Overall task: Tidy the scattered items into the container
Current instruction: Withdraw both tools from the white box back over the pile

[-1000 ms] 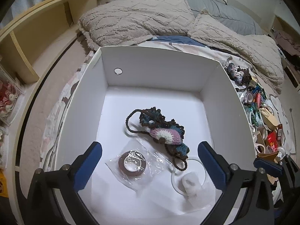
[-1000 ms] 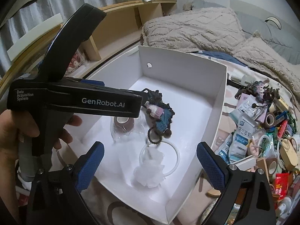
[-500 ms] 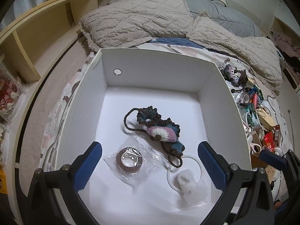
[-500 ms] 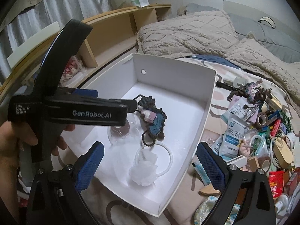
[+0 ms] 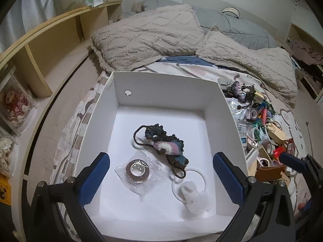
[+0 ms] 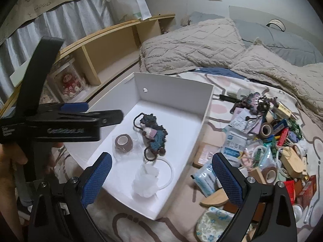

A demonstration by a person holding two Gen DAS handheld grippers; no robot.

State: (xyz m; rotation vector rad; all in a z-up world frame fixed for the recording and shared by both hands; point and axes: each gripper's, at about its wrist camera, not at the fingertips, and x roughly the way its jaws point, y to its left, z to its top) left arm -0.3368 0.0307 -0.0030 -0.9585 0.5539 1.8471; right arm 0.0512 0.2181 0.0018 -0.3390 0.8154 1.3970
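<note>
1. Since both grippers stand wide apart and hold nothing, the coming move is a fresh pick; the right gripper (image 6: 161,179) hangs over the white box's (image 6: 206,109) near right corner, its right finger (image 6: 226,179) already out past the right wall.
2. From those fingers the scattered pile (image 6: 272,141) lies to the right on the bed, just beside the box's right wall; the blue-and-white packets (image 6: 234,143) are nearest, a flat packet's long axis running roughly along that wall.
3. The left gripper (image 5: 161,179) hovers over the box's near edge, farther from the pile, so the right looks better placed.
4. Inside the box lie a crochet piece (image 5: 165,143), a bagged tape roll (image 5: 137,168) and a clear ring (image 5: 188,181).
</note>
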